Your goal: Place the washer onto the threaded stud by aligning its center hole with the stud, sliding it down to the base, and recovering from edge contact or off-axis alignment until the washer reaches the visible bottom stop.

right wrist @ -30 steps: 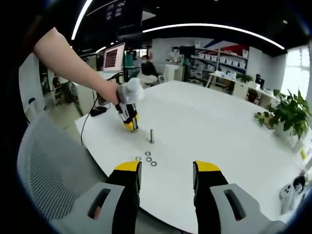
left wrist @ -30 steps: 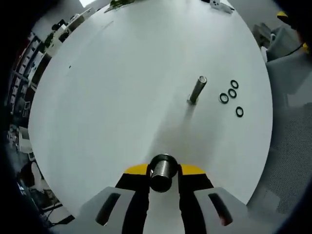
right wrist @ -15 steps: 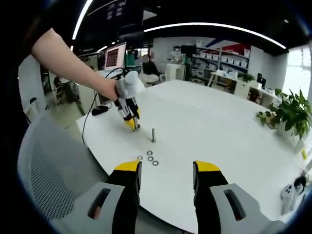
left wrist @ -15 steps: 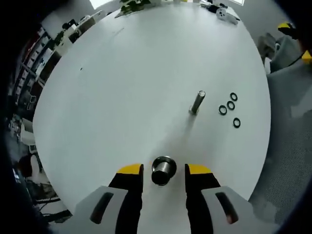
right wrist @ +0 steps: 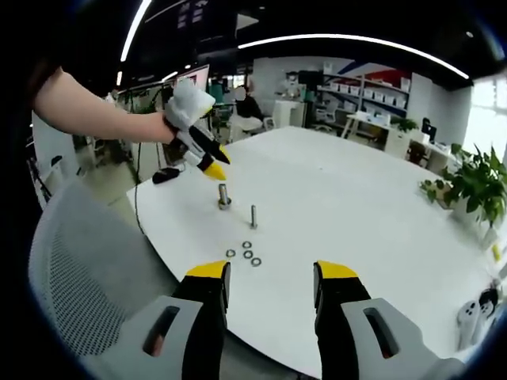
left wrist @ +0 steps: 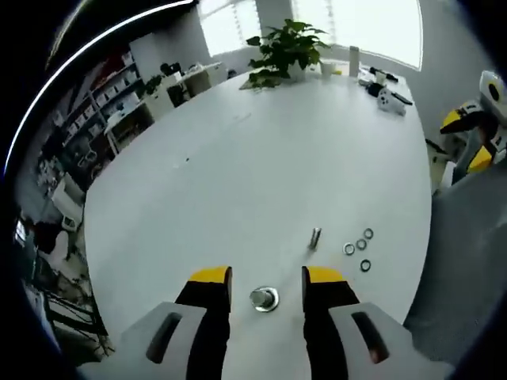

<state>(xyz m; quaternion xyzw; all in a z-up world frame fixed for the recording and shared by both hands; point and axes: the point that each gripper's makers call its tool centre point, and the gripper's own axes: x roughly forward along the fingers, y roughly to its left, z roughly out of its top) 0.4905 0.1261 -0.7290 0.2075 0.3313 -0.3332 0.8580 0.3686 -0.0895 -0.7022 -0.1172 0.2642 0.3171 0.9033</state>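
Three dark washers [right wrist: 247, 254] lie in a loose cluster on the white round table [right wrist: 333, 198], lower centre of the right gripper view and lower right of the left gripper view [left wrist: 357, 250]. Just above them in the right gripper view a thin threaded stud [right wrist: 253, 215] stands upright, bare of any washer, and to its left sits a thicker metal cylinder on a flanged base [right wrist: 224, 195]. In the left gripper view that cylinder [left wrist: 263, 298] stands low in the frame between the yellow-tipped jaws of the left gripper [left wrist: 265, 279], which are spread apart and touch nothing. The same gripper [right wrist: 207, 162] hangs at upper left of the right gripper view, held by a bare forearm reaching in from the left edge, tips angled down toward the cylinder. The right gripper [right wrist: 269, 277] is likewise spread wide and empty at the table's near edge.
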